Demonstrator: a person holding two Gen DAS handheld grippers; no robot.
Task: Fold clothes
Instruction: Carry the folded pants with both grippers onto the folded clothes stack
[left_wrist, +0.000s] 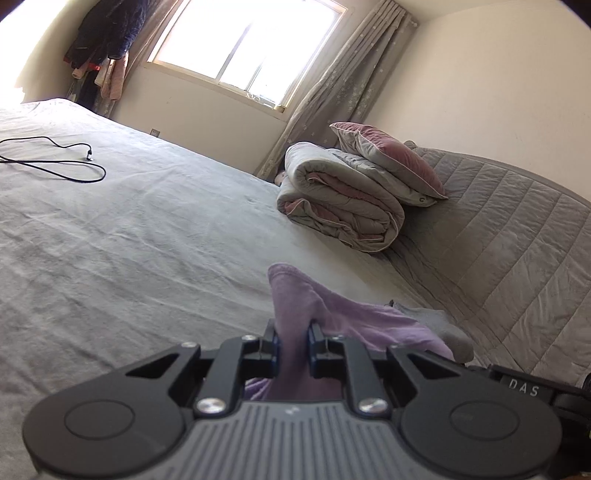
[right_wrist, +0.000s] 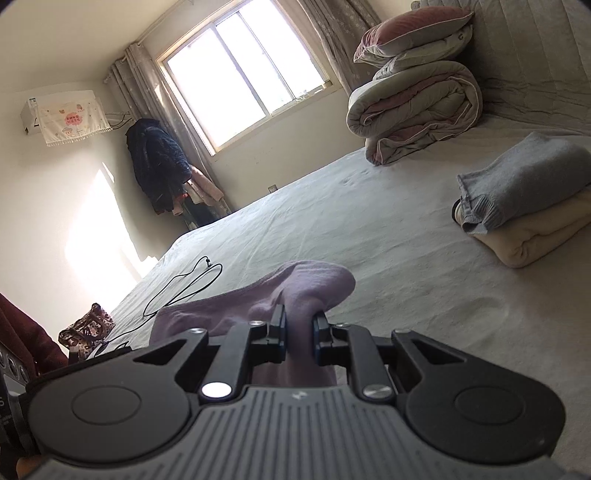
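Both tongs are clenching the same lilac garment: left gripper (left_wrist: 293, 330) is pinching a bunched edge of the lilac garment (left_wrist: 295, 295), and right gripper (right_wrist: 300, 325) is pinching another bunch of it, with cloth filling the gap between each pair of jaws. Fabric is sagging between the two grips, so it appears lifted off the bed sheet (left_wrist: 129, 229).

Progress, as judged: this piece is not yet folded. A grey sweater (right_wrist: 524, 170) is lying folded on a cream garment (right_wrist: 543, 236) at the right, suggesting two items are done.

Room, left to right: a black cable (left_wrist: 55, 162) is lying far left on the sheet; wide bare sheet is stretching through the middle, enough for laying the garment flat; a rolled quilt (left_wrist: 343, 199) with a pillow (left_wrist: 391, 158) on top is sitting far right, against the quilted headboard (left_wrist: 517, 240). The folded stack is limiting space on the right.
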